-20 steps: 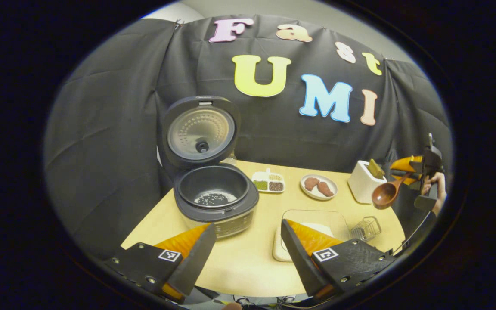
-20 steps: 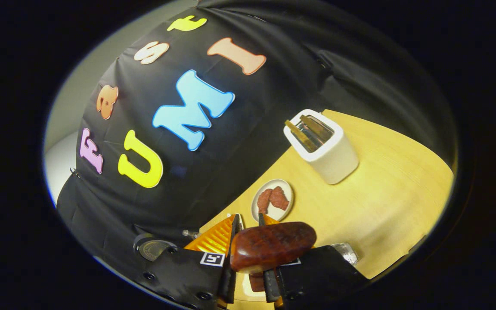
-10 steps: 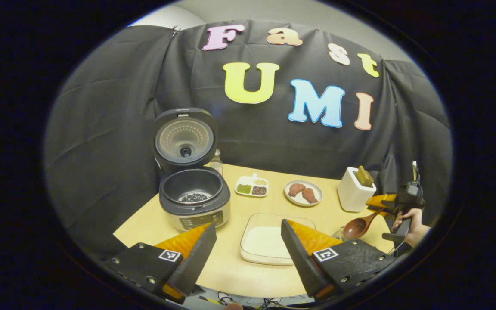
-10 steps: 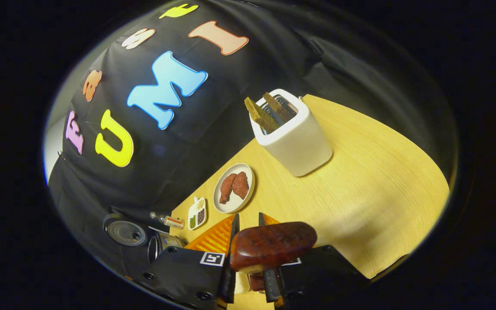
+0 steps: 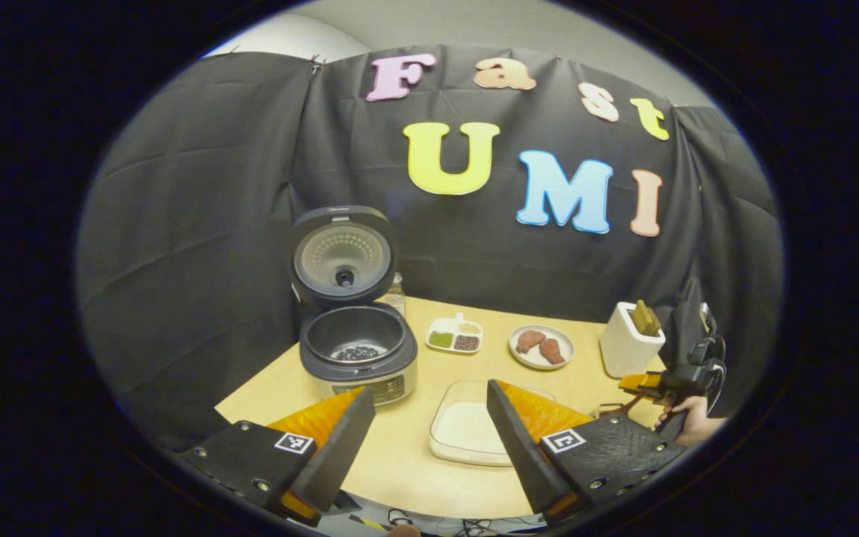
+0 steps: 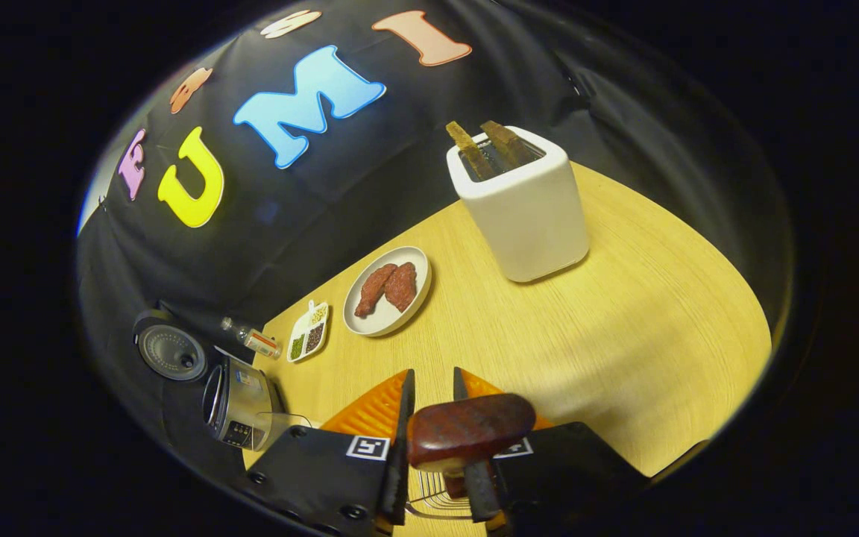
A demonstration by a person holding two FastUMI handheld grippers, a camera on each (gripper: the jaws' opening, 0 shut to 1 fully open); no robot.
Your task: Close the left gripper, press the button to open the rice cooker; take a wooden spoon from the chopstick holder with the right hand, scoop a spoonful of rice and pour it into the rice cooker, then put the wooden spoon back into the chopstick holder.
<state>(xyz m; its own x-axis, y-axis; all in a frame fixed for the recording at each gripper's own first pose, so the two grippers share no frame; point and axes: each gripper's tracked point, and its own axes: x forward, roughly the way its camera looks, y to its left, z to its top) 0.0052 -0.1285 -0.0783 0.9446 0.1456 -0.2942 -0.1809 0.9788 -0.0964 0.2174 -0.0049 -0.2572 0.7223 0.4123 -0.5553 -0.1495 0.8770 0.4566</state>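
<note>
The rice cooker point(image 5: 359, 358) stands open at the table's left, lid point(image 5: 344, 255) upright, with dark grains in its pot. My left gripper point(image 5: 429, 418) hovers open over the near edge, holding nothing. At the far right a hand point(image 5: 692, 424) holds my right gripper point(image 5: 679, 382) low over the table. In the right gripper view my right gripper point(image 6: 432, 388) is shut on the wooden spoon point(image 6: 470, 431), handle end up. The spoon's lower part points down into the wire chopstick holder point(image 6: 429, 498), and its bowl is hidden. The glass dish of rice point(image 5: 470, 429) lies in front of the left gripper.
A white toaster point(image 6: 526, 205) with two slices stands at the back right. A plate of meat pieces point(image 6: 388, 287), a small divided dish of grains point(image 6: 309, 332) and a small bottle point(image 6: 252, 341) line the back. The cooker point(image 6: 239, 403) is far left of the right gripper.
The left gripper has drawn back from the cooker, still open. The right gripper has come down with the spoon, whose bowl has dropped out of sight at the wire holder.
</note>
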